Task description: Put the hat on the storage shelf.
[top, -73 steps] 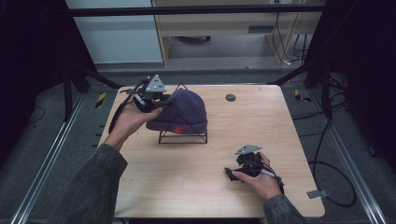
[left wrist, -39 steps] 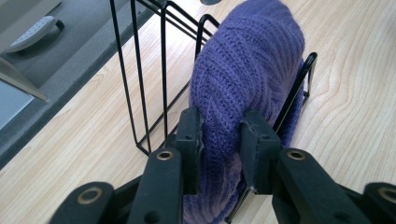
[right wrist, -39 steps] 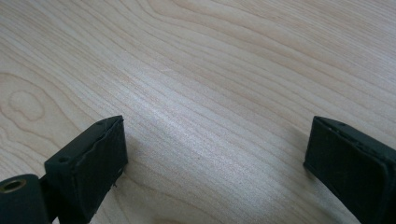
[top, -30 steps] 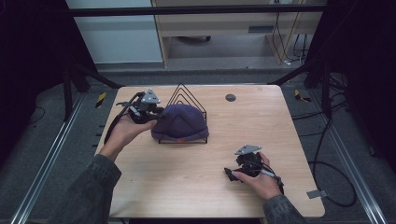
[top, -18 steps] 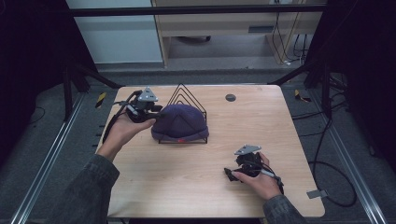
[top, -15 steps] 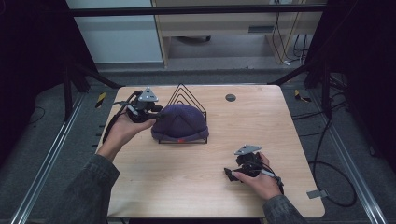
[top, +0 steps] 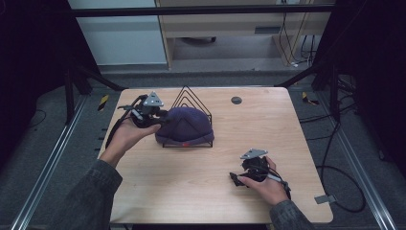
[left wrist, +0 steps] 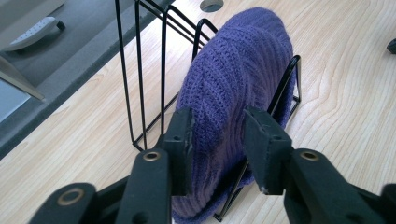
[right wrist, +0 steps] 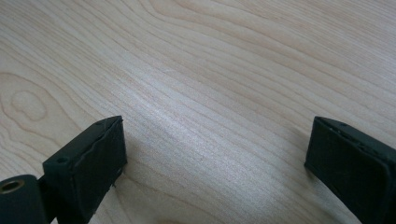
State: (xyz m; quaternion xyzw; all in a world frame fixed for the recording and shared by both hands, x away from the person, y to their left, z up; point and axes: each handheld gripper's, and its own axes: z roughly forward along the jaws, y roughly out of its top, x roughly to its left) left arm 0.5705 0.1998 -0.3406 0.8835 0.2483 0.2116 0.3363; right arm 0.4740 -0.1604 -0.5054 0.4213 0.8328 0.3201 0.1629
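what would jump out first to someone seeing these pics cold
The purple knit hat draped over a black wire rack near the table's far left. The left gripper has its jaws around the hat's edge, just opening. The right gripper rests open on bare wood at the near right.

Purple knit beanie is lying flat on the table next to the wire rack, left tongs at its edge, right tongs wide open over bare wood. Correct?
Not quite. The purple knit beanie sits in the black wire rack, not flat on the table beside it; the left gripper view shows it among the wires. The rest holds: left tongs at its edge, right tongs wide open over bare wood.
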